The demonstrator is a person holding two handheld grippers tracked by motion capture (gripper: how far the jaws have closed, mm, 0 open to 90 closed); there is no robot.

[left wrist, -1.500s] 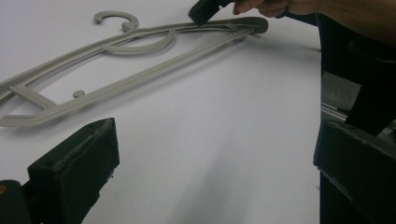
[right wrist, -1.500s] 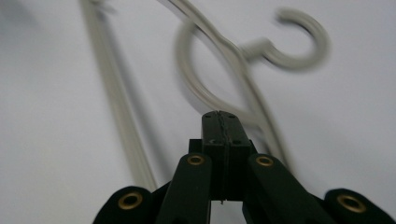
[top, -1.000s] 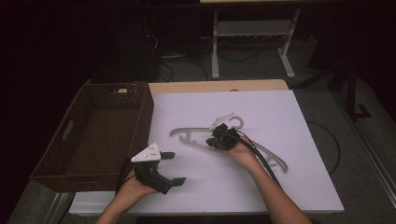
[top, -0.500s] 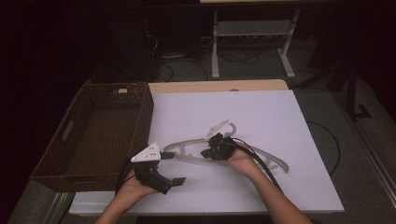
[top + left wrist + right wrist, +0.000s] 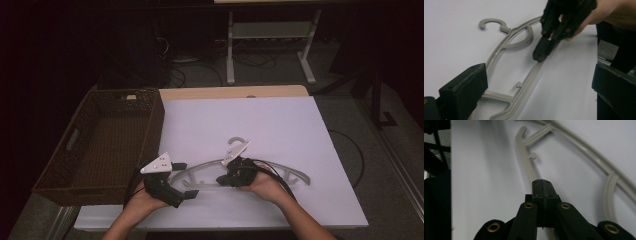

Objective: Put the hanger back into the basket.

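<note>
A grey plastic hanger [image 5: 280, 167] lies flat on the table [image 5: 300, 125] near its front edge (hook [image 5: 238, 144] pointing toward the far edge), its lower bar toward the person.

A dim room: a white table top [image 5: 280, 125] fills the middle of the frame; a metal stand [image 5: 270, 37] and loose cables [image 5: 185, 67] sit on the dark floor at upper centre.

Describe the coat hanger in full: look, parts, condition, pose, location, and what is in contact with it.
The hanger is pale grey and looks like moulded plastic, lying flat on the white sheet right of the wicker basket. It has an open hook, curved ribbed shoulders, an inner arc below the neck, a straight lower bar and a small peg on it. It looks intact. The right tool is shut on its lower bar; the left tool stands open around one end, not gripping.
</note>
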